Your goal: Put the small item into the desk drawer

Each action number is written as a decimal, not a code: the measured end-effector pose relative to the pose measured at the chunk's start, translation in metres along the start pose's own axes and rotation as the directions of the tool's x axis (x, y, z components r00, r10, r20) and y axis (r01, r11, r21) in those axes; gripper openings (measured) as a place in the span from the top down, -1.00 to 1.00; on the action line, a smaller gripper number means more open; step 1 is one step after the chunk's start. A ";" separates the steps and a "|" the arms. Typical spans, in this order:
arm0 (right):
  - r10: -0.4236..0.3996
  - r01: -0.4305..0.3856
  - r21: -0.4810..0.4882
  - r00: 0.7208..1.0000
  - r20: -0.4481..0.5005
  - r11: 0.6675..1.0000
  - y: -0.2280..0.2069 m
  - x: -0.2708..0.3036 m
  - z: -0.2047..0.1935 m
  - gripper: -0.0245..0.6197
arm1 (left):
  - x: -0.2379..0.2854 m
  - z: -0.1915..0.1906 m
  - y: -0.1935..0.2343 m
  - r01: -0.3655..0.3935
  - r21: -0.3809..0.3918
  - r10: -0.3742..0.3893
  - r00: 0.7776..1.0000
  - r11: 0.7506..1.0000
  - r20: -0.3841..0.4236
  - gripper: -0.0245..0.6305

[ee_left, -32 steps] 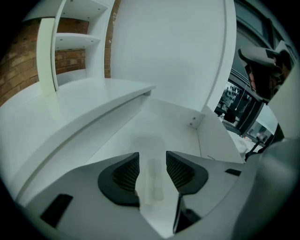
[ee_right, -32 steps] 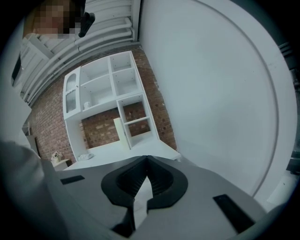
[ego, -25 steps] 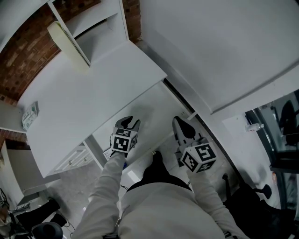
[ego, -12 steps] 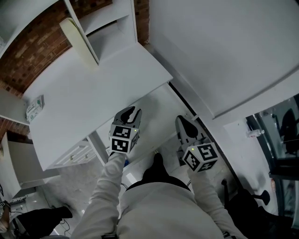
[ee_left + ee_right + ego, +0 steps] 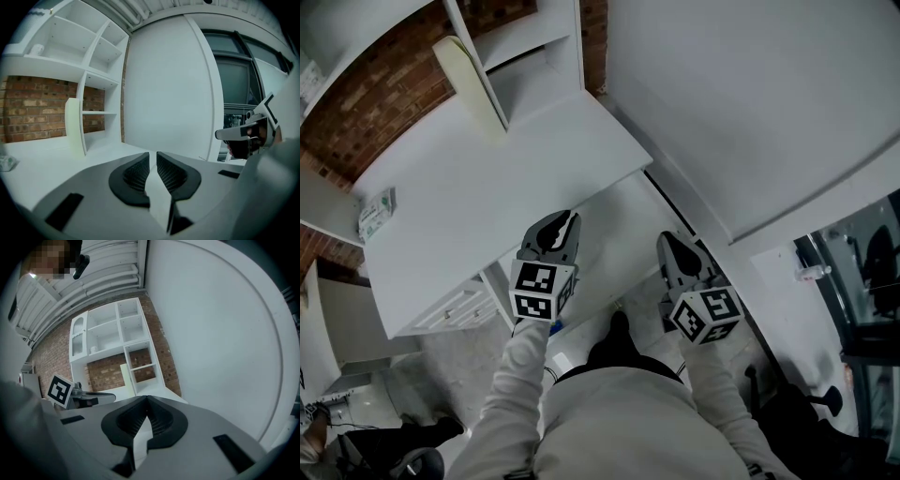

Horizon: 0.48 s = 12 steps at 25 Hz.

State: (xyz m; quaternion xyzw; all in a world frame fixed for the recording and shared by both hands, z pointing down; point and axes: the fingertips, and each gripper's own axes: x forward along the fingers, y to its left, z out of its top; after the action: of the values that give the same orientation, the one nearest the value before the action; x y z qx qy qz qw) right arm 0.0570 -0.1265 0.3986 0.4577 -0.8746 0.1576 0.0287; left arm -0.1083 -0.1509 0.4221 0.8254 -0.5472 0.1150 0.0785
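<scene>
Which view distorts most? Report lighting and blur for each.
Left gripper view: strong fisheye, the shelf unit curves, black corner vignette. Right gripper view: same bowing, the wall panel bulges, dark rim. Head view: milder warp, the desk top evenly lit, no glare.

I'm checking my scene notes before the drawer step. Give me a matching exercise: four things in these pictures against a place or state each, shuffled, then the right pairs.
Things:
1. small packet
2. cream panel
3. drawer unit
4. right gripper

Places or states:
A. below the desk
B. shut, with nothing in it
C. upright against the shelf divider
D. on the desk, at its left end in the head view

Pairs: 1-D, 2-C, 3-A, 4-B
</scene>
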 end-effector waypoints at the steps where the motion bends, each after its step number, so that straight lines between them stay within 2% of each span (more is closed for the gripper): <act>1: 0.000 0.000 -0.002 1.000 0.002 1.000 0.000 0.000 0.001 0.84 | -0.004 0.004 0.001 -0.005 -0.005 0.006 1.000 1.000 0.013 0.74; 6: -0.001 0.002 -0.011 1.000 0.013 1.000 0.001 -0.003 0.004 0.84 | -0.021 0.019 0.006 -0.027 -0.018 0.028 0.997 0.999 0.068 0.80; 12: 0.003 -0.003 -0.015 1.000 0.017 1.000 0.003 -0.006 0.007 0.84 | -0.036 0.022 0.006 -0.045 -0.034 0.048 0.995 0.998 0.091 0.85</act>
State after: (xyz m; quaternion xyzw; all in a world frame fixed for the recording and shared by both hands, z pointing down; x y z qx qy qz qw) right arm 0.0586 -0.1221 0.3898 0.4575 -0.8766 0.1473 0.0242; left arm -0.1256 -0.1270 0.3907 0.8156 -0.5709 0.0701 0.0636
